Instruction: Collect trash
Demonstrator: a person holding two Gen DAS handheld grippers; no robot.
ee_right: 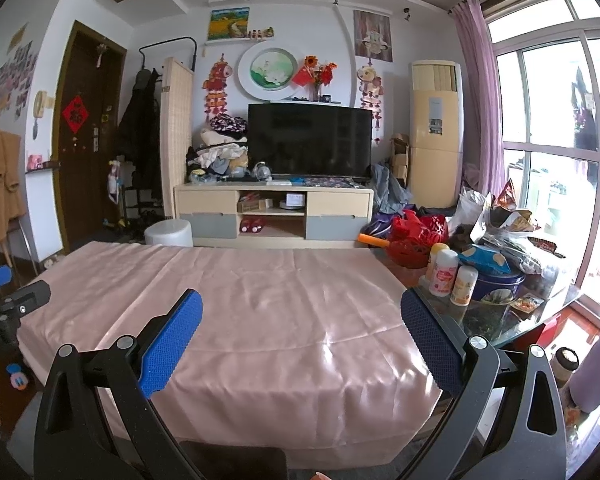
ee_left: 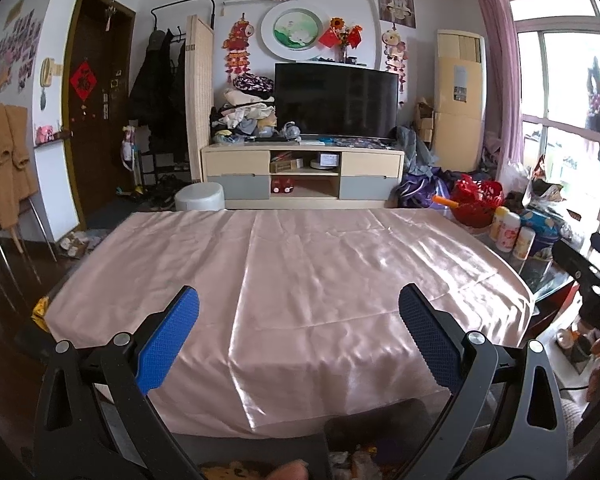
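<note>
A table under a shiny pink cloth (ee_left: 300, 272) fills the middle of both views (ee_right: 260, 312); its cloth top is bare. My left gripper (ee_left: 299, 330) is open and empty, held above the near edge. My right gripper (ee_right: 302, 332) is open and empty too, above the near right part of the table. A dark bin (ee_left: 376, 436) with scraps inside sits below the near edge in the left wrist view. The right gripper's body (ee_left: 592, 280) shows at the right edge of the left wrist view.
At the table's right end stand small bottles (ee_right: 444, 276), a blue tin (ee_right: 496, 280), snack bags (ee_right: 508, 220) and a red basket (ee_right: 416, 240). A white stool (ee_right: 168, 234), TV cabinet (ee_right: 272, 212) and door (ee_right: 84, 136) lie beyond. Windows are at right.
</note>
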